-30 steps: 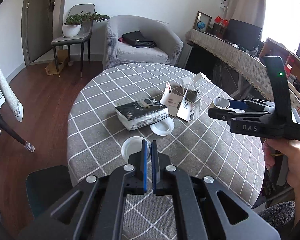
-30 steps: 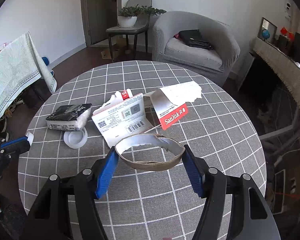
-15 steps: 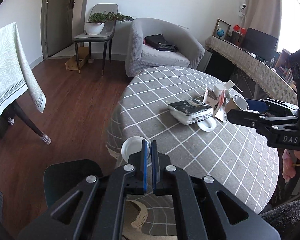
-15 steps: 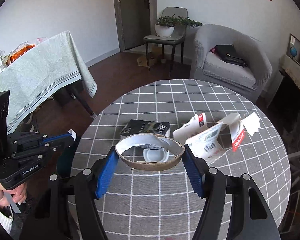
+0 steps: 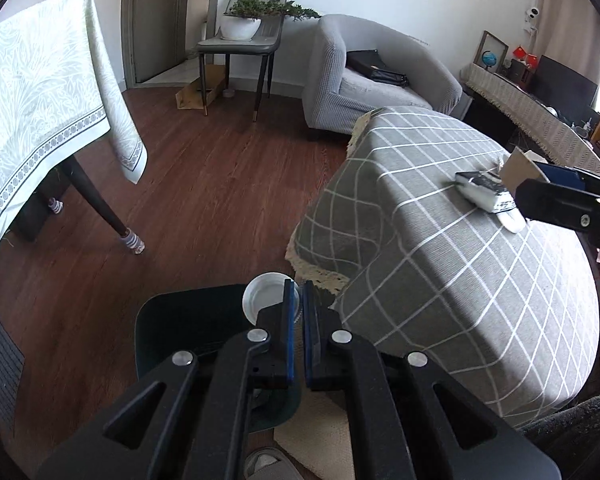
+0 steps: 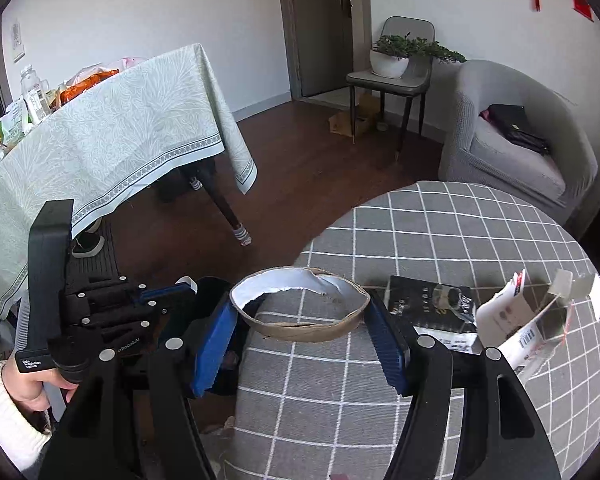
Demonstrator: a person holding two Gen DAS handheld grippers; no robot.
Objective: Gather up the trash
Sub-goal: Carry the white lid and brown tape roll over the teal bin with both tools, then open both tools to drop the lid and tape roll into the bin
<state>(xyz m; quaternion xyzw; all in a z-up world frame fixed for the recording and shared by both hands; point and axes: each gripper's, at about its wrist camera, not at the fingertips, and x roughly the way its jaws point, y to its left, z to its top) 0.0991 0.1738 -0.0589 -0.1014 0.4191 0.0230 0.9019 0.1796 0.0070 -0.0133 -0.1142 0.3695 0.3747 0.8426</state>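
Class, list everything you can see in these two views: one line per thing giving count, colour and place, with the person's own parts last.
Lid: one, white, pinched in left gripper above bin.
Bin: one, dark, on floor beside round table.
Cardboard ring: one, brown, white inside, between right gripper's pads.
Packet: one, black, on round table.
Torn box: one, white, on round table.
Round table: one, grey checked cloth.
Armchair: one, grey, by wall.
Potted plant: one, green, on chair.
Left gripper: black, blue pads.
Right gripper: black, blue pads.
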